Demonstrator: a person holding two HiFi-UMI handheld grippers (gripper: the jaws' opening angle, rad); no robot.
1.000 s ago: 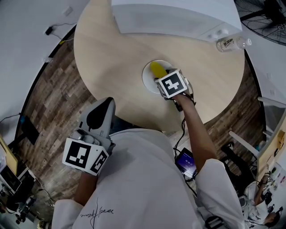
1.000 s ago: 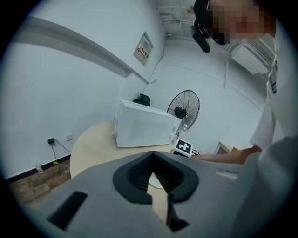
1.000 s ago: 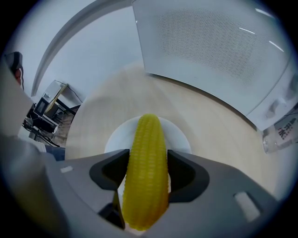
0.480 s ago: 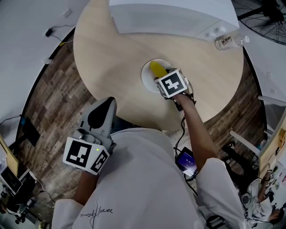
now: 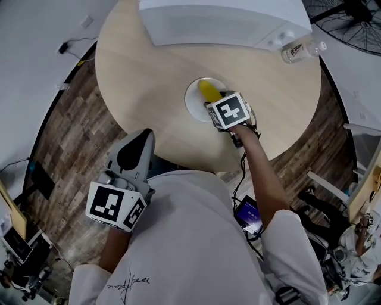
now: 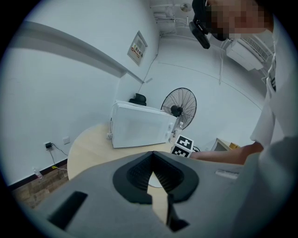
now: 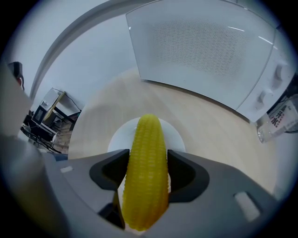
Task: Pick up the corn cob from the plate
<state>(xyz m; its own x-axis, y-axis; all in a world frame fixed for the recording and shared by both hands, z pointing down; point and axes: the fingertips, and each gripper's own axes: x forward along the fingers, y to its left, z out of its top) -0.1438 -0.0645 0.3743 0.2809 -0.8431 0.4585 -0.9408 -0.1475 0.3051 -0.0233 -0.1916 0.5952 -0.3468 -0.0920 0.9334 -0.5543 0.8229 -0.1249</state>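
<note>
My jaws are matt grey plastic; the cob (image 7: 145, 172) is bumpy and waxy, the plate (image 7: 175, 135) smooth white, the table (image 7: 209, 125) pale matt wood.

We count two grippers, one left gripper (image 6: 156, 186) and one right gripper (image 7: 148, 163), along with one corn cob (image 7: 148, 135), one plate (image 5: 191, 99), one round table (image 5: 149, 77), one microwave (image 5: 220, 21), one bottle (image 5: 294, 52) and one fan (image 5: 348, 18).

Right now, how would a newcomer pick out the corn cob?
On the round wooden table, before the white microwave, sits a small white plate. The corn cob is over it, clamped in the right gripper: the only yellow, kernel-ridged thing there.
</note>
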